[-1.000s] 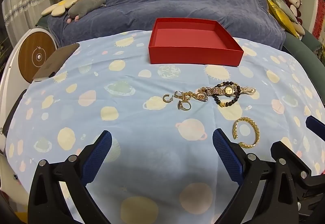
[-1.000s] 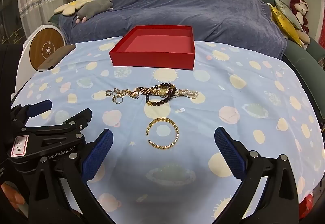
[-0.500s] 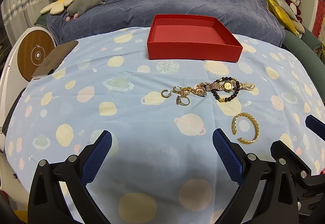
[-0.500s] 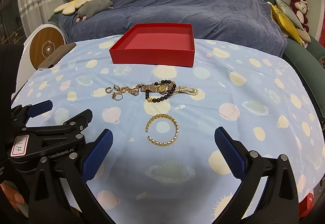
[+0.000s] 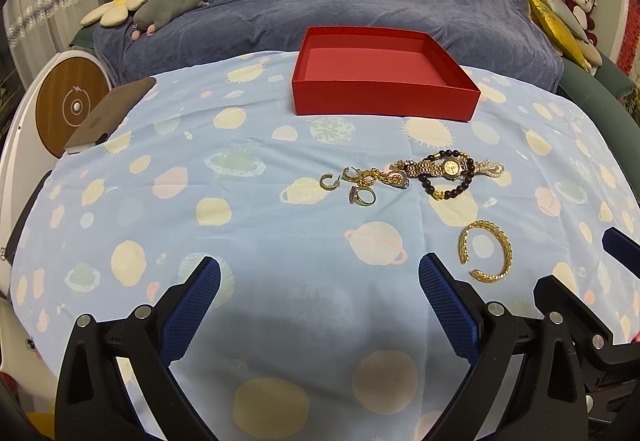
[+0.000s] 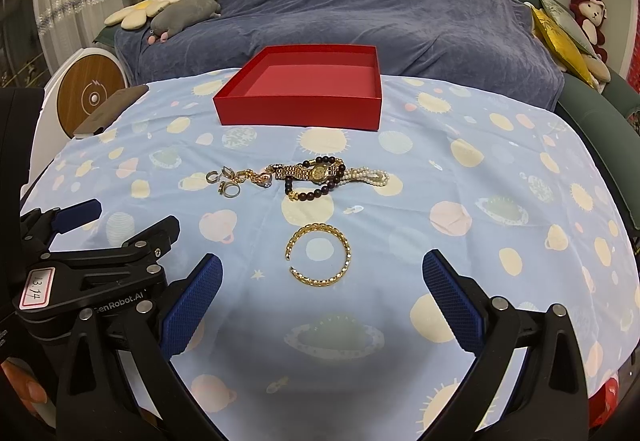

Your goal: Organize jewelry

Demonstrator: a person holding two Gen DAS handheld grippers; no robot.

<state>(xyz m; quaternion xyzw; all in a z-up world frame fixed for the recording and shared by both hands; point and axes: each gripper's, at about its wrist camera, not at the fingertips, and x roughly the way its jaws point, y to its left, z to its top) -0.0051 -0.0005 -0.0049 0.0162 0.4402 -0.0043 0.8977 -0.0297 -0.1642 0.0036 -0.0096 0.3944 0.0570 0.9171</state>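
From the left wrist I see my left gripper [image 5: 319, 281] spread wide, holding nothing, above the cloth [image 5: 240, 233]. The jewelry row [image 5: 412, 177] runs left to right before the red box [image 5: 384, 97].

From the right wrist, my right gripper [image 6: 322, 279] gapes empty; the bangle [image 6: 319, 260] lies just ahead, its gap facing left. The left tool reads "GenRobot.AI" and "13.14".

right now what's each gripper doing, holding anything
Left gripper: open, holding nothing.
Right gripper: open, holding nothing, gold bangle ahead.
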